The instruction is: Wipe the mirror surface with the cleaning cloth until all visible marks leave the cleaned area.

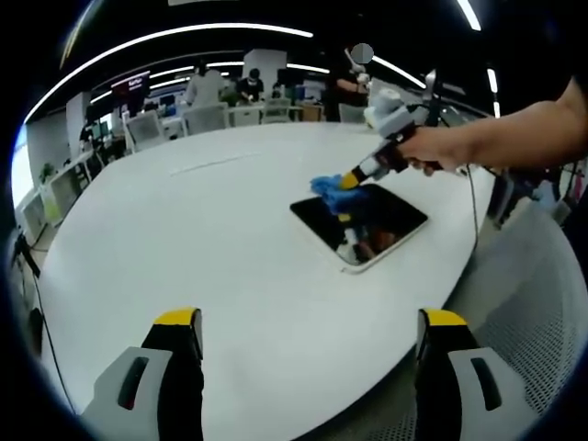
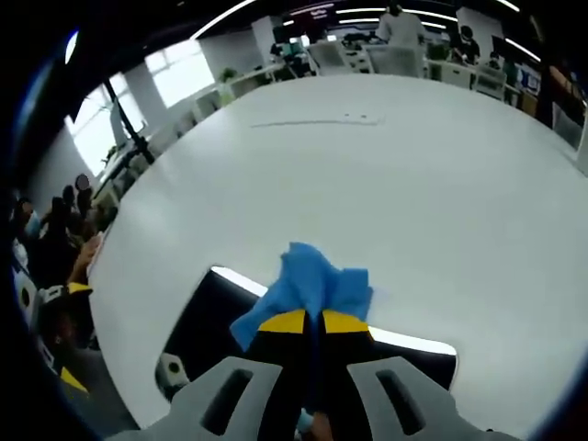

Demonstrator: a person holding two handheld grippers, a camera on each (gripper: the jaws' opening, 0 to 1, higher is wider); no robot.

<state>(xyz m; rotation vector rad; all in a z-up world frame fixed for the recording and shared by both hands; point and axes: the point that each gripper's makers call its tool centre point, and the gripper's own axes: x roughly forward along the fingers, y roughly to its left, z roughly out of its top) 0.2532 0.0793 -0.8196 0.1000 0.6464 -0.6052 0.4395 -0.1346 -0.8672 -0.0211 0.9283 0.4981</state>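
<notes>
White table [image 1: 230, 276]: broad and bare around the work, mirror [image 1: 395, 225] lying flat near its edge. In the right gripper view the mirror [image 2: 197, 322] sits just under your jaws. Right gripper [image 2: 312, 322]: jaws pinched tight on the blue cleaning cloth [image 2: 312, 280], cloth pressed onto the glass. Left gripper [image 1: 308, 322]: jaws spread, holding nothing, well back from the mirror. Keep the cloth flat and sweep in overlapping passes, edge to edge. Marks too small to judge here.
</notes>
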